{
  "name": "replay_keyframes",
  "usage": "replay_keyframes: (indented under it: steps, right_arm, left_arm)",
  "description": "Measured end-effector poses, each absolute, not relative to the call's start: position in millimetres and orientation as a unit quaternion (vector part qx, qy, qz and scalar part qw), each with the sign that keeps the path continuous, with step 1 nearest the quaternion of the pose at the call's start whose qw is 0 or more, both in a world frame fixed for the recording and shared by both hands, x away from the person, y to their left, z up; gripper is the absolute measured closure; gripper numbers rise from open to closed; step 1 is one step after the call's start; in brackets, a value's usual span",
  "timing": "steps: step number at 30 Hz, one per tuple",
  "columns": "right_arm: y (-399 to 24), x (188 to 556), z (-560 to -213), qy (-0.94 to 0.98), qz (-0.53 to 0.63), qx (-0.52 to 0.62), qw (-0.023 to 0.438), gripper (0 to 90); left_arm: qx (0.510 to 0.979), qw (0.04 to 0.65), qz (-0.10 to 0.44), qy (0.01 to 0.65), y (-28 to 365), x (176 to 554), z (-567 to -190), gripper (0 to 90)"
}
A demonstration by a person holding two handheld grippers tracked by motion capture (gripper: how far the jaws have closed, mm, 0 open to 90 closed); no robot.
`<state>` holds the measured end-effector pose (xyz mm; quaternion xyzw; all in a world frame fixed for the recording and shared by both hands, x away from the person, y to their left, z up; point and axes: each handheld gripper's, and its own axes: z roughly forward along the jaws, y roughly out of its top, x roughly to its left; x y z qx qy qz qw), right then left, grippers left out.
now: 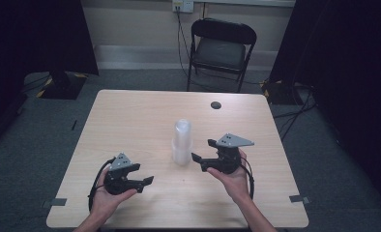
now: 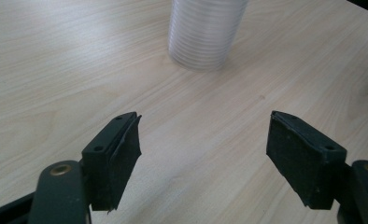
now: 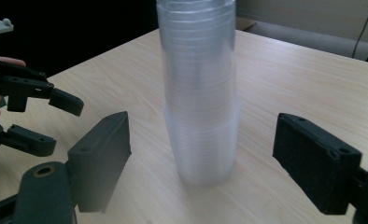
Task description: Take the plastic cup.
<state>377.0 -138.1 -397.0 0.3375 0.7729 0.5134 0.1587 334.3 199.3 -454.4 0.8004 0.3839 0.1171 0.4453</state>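
Low in the high view, the left gripper point(image 1: 147, 182) rests near the table's point(image 1: 130, 116) front edge, jaws spread wide with nothing between them. Just right of centre, the right gripper point(image 1: 204, 155) also stands wide open and empty, its jaws pointing at the stack of clear plastic cups point(image 1: 182, 142), close beside it but not touching. In the right gripper view the stack point(image 3: 200, 93) rises upright at mid-frame, beyond the jaw tips. It looks light, thin-walled and slippery, easily crushed or tipped. A gentle hold low on the stack, where the nested walls are stiffest, seems safest. Beyond the table's far edge stands a folding chair point(image 1: 220, 50).
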Motion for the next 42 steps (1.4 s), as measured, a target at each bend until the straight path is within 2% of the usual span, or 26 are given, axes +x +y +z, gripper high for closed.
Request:
replay_keyframes:
  steps: [14,27,42]
  right_arm:
    - [-116.1,397.0,-394.0,0.777,0.519,0.325,0.147,17.3]
    - [-100.5,417.6,-388.5,0.778,0.520,0.316,0.154,17.2]
    - [-82.3,438.3,-399.3,0.782,0.515,0.315,0.156,17.3]
  left_arm:
    - [0.800,0.446,0.116,0.385,199.6,334.3,-454.8,25.8]
    - [0.802,0.444,0.115,0.384,199.7,334.9,-455.4,25.8]
    - [0.802,0.444,0.114,0.383,200.4,336.0,-456.4,25.7]
